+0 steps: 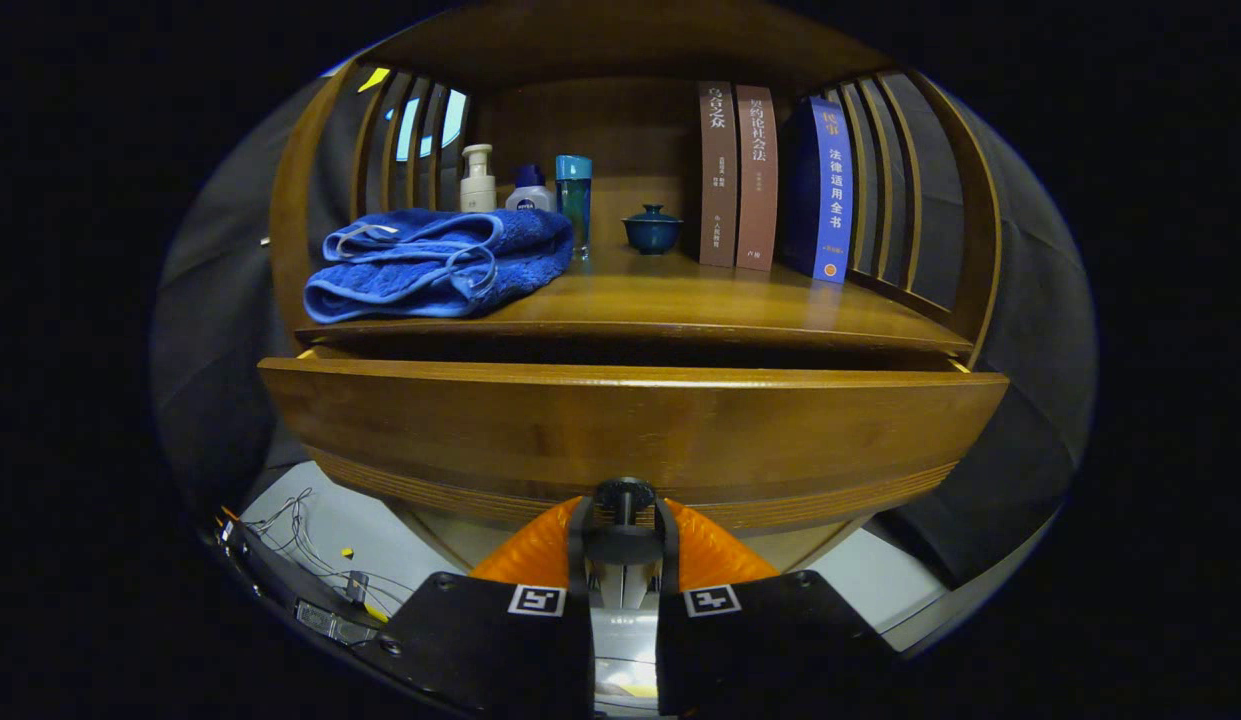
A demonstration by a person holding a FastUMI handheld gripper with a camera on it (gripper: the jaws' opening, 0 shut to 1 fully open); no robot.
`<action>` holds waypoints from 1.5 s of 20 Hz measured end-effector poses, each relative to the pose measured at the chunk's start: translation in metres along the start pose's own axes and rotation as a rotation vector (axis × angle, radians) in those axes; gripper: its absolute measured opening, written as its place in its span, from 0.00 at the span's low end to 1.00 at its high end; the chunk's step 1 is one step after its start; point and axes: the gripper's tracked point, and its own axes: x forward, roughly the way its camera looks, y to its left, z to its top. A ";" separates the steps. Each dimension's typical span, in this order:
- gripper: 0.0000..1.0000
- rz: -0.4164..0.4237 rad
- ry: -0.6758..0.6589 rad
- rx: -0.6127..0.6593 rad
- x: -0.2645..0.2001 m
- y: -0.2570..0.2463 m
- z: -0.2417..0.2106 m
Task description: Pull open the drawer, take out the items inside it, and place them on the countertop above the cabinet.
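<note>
Where the wooden drawer (630,420) stands pulled a little way out from under the countertop (680,300), its small dark knob (624,497) sits between the fingers of the gripper (624,515), which pinch it from both sides. On the countertop lie a folded blue towel (440,262), three bottles (525,190), a lidded teacup (651,229) and upright books (770,180).
</note>
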 end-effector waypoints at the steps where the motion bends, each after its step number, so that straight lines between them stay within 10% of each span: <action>1: 0.28 0.007 0.006 0.004 -0.008 0.001 -0.004; 30: 0.28 0.029 0.110 0.026 -0.141 -0.003 -0.090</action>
